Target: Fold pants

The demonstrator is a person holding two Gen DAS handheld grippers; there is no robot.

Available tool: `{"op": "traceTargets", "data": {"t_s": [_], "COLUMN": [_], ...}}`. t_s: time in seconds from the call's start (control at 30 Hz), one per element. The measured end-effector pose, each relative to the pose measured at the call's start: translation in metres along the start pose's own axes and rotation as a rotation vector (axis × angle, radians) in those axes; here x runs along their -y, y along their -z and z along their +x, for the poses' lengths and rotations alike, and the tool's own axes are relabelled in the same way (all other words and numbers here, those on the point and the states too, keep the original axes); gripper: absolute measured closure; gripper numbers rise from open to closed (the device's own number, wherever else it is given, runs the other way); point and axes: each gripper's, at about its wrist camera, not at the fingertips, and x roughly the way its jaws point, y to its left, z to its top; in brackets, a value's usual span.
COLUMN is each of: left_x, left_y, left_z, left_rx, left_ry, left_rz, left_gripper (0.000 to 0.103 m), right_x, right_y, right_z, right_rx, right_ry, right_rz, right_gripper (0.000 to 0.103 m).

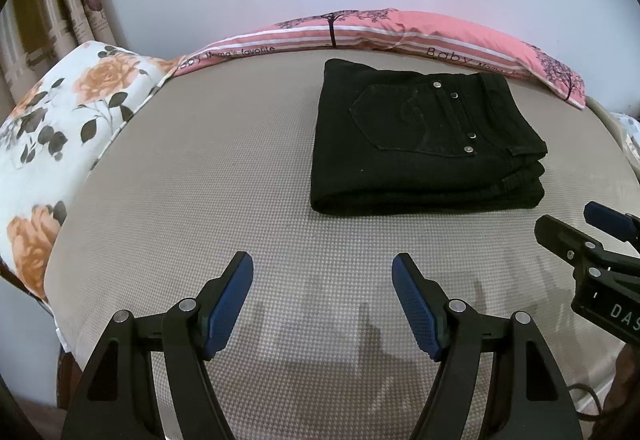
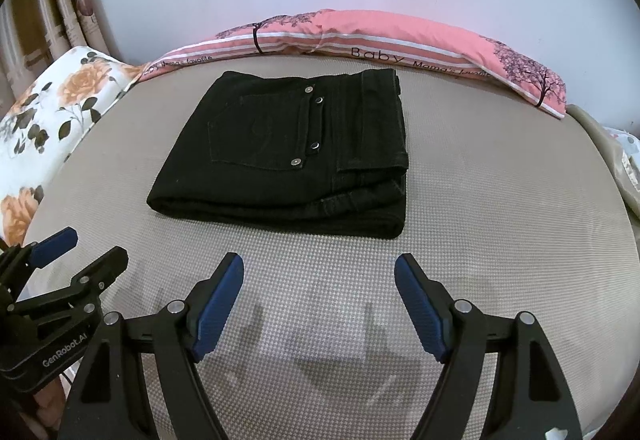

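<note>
Hovering over the bed [image 1: 168, 207], your left gripper [image 1: 322, 304] and right gripper [image 2: 319, 306] both hold their jaws apart, gripping nothing. The black pants [image 1: 424, 135] lie folded in a compact stack near the pink pillow [image 1: 400, 29], well ahead of both. The fold looks finished, so keep clear of the stack.

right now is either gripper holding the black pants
No, the folded pants lie alone on the bed beyond the open left gripper and right gripper.
</note>
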Motion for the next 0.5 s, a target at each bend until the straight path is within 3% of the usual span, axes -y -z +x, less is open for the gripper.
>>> {"op": "traceTargets", "data": {"t_s": [0.5], "left_x": [-0.0016], "left_y": [-0.0004], "left_z": [0.0008], "left_rx": [0.004], "left_ry": [-0.019], "left_rz": [0.007], "left_gripper": [0.031], "right_x": [-0.0031], "right_y": [0.0001], "right_z": [0.0018], "right_rx": [-0.004], "right_ry": [0.005], "right_rz": [-0.011], "right_gripper": [0.027]}}
